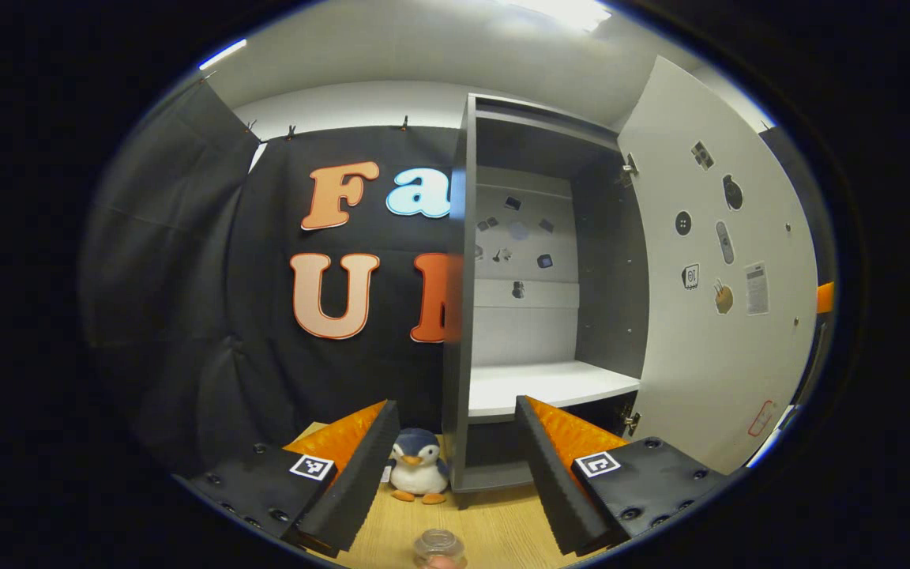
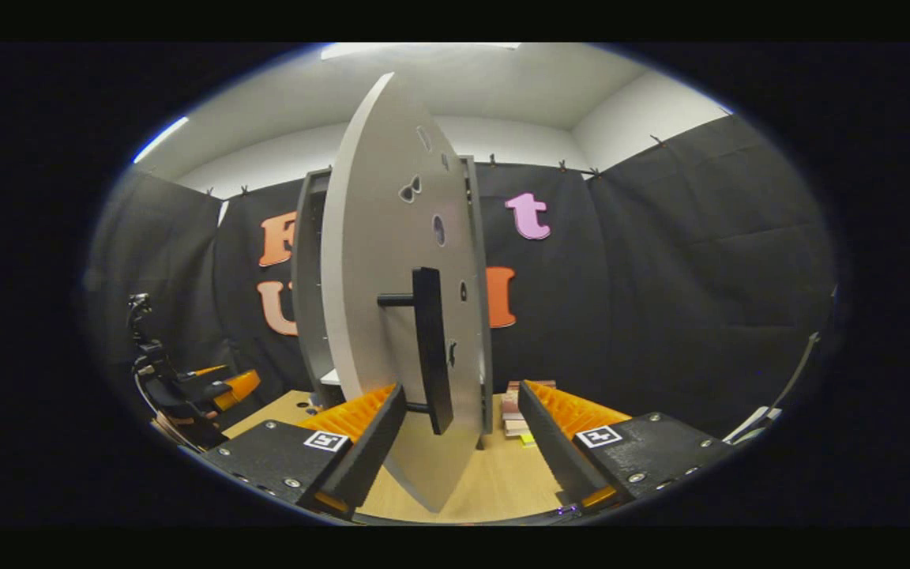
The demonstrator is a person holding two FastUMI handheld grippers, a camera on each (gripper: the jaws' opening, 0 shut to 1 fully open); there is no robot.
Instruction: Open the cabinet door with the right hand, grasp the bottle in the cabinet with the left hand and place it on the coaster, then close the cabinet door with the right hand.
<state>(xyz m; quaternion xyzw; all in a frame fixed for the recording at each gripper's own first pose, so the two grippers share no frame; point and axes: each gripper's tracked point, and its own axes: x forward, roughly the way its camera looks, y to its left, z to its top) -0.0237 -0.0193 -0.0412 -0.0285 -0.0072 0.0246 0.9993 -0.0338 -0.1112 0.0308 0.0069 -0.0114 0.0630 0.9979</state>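
**Door open, bottle out, the closing swing is the risk**

You are facing the cabinet [image 1: 534, 316] with its door [image 2: 392, 316] standing wide open, and its white shelf [image 1: 550, 387] is lying bare: no bottle inside. In the right gripper view your right claw [image 2: 459, 423] is sitting spread apart with the door's edge and black handle [image 2: 431, 356] between its fingers, pinching nothing. If you are swinging the door shut from here, a finger could be catching that edge and jolting the cabinet. Your left claw [image 1: 455, 466] is also gaping, empty, hovering over the tabletop [image 1: 502, 521] just in front of the cabinet; I judge it could be standing in the door's path. The bottle [image 1: 439, 547] is standing below it, only its clear cap visible; the coaster is hidden. A toy penguin [image 1: 418, 466] is sitting beside the cabinet base.
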